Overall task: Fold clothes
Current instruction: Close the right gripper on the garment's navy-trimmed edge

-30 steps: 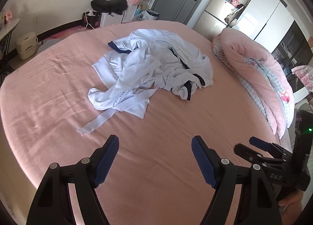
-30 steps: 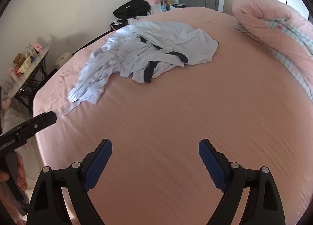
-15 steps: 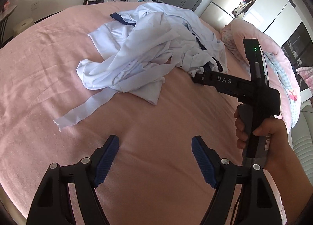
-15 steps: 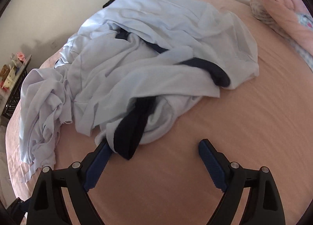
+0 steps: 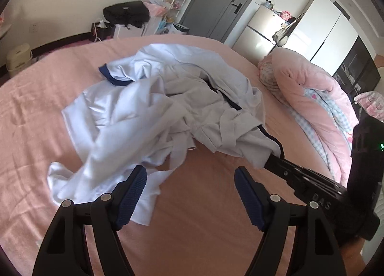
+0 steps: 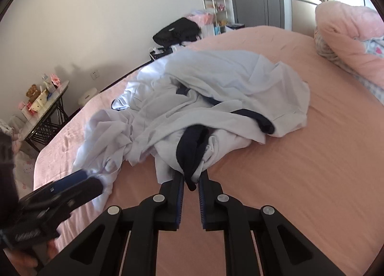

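A crumpled pale blue garment with navy trim lies heaped in the middle of the pink bed. My left gripper is open just above the sheet, and its left fingertip overlaps the garment's near edge. In the left wrist view my right gripper comes in from the right, pinching a hanging corner of the cloth. In the right wrist view the right gripper is shut on the navy trim at the front of the garment. The left gripper touches the cloth at lower left.
A rolled pink quilt lies along the bed's right side. Beyond the bed are a black bag, a shelf rack, a grey door and a fridge. A small side table stands to the left. A hand holds the left gripper.
My right gripper has shut on the garment's navy trim, having been open around it. My left gripper has moved forward to the cloth's near edge and remains open.
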A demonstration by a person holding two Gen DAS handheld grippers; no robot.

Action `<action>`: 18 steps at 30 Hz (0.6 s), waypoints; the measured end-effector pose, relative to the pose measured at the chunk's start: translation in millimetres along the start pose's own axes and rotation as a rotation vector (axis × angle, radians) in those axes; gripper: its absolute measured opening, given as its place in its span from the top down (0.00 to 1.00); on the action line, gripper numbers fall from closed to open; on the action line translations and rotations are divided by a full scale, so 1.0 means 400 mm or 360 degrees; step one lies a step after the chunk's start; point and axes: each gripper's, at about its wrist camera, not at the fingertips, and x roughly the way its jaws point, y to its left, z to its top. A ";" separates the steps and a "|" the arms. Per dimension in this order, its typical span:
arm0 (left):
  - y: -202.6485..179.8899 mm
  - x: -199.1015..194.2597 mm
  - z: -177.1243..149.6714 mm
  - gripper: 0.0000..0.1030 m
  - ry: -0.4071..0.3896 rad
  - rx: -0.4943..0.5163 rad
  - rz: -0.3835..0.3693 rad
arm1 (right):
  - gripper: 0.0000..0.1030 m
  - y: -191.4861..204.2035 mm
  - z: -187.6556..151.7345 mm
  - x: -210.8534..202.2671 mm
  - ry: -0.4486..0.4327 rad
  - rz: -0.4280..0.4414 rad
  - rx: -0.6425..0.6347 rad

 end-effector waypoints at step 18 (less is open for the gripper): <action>-0.119 0.242 -0.011 0.34 0.0372 -0.0262 -0.0206 | 0.96 -0.042 -0.178 -0.205 0.0128 -0.0091 0.0046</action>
